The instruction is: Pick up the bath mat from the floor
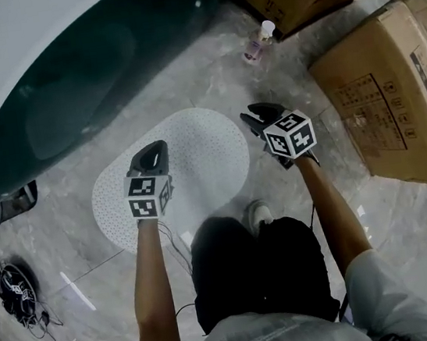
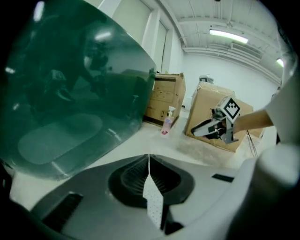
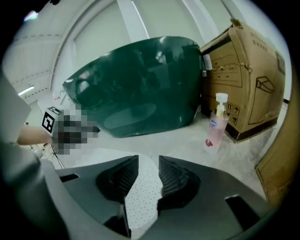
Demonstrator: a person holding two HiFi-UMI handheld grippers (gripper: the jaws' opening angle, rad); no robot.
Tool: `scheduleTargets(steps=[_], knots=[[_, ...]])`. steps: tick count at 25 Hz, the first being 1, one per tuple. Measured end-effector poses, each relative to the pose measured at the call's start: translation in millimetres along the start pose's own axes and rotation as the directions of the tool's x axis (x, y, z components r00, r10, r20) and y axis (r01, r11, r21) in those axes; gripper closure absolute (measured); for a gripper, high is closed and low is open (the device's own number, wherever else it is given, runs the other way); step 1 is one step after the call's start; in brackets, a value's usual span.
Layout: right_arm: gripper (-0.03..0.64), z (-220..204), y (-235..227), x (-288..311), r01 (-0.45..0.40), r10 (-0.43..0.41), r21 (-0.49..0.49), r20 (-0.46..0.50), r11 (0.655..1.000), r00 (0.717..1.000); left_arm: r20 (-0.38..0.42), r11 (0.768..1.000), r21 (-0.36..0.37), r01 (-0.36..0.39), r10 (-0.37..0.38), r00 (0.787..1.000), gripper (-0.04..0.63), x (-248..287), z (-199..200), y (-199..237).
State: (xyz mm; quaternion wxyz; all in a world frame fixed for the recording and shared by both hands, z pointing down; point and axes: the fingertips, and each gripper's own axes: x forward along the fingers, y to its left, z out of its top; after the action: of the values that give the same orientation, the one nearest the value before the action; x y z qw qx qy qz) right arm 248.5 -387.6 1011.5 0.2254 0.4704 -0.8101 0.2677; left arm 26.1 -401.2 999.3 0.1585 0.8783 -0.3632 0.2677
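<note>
Seen from above, a white bath mat (image 1: pixel 196 160) lies flat on the stone floor at the centre, untouched. The left gripper (image 1: pixel 157 147) hangs over the mat's 9 o'clock side, jaws closed tip to tip on nothing. The right gripper (image 1: pixel 257 114) hangs at its 3 o'clock edge, jaws apart and empty. A dark tub (image 1: pixel 68 91) sits at 10 o'clock. This looks like the approach step. Next, the left jaws likely need to part, then both grippers drop to a mat edge.

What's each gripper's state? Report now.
Left gripper: closed, holding nothing.
Right gripper: open, holding nothing; bath mat shows through the gap.
</note>
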Motion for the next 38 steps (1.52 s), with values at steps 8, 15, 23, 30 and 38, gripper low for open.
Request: scheduleTargets(steps=[8, 15, 23, 30, 38], knots=[[0.354, -93, -5, 74, -0.058, 0.060, 0.018, -0.161, 0.998, 0.985, -0.029, 1.000, -0.026, 0.014, -0.015, 0.999, 0.575, 25, -60, -5], [0.289, -156, -22, 114, -0.024, 0.036, 0.047, -0.280, 0.999, 0.959, -0.049, 0.999, -0.040, 0.008, -0.010, 0.999, 0.576, 25, -96, -3], [0.285, -166, -10, 123, -0.010, 0.032, 0.095, -0.229, 0.995, 0.973, -0.049, 0.998, -0.049, -0.027, 0.025, 0.998, 0.576, 9, -115, 7], [0.285, -165, 22, 132, -0.051, 0.076, 0.118, -0.223, 0.992, 0.972, -0.024, 0.998, -0.048, -0.051, 0.049, 0.998, 0.576, -10, -114, 11], [0.290, -172, 101, 148, -0.238, 0.272, 0.151, -0.269, 0.959, 0.924, -0.011, 0.993, -0.071, -0.092, 0.092, 0.996, 0.577, -40, -128, 16]])
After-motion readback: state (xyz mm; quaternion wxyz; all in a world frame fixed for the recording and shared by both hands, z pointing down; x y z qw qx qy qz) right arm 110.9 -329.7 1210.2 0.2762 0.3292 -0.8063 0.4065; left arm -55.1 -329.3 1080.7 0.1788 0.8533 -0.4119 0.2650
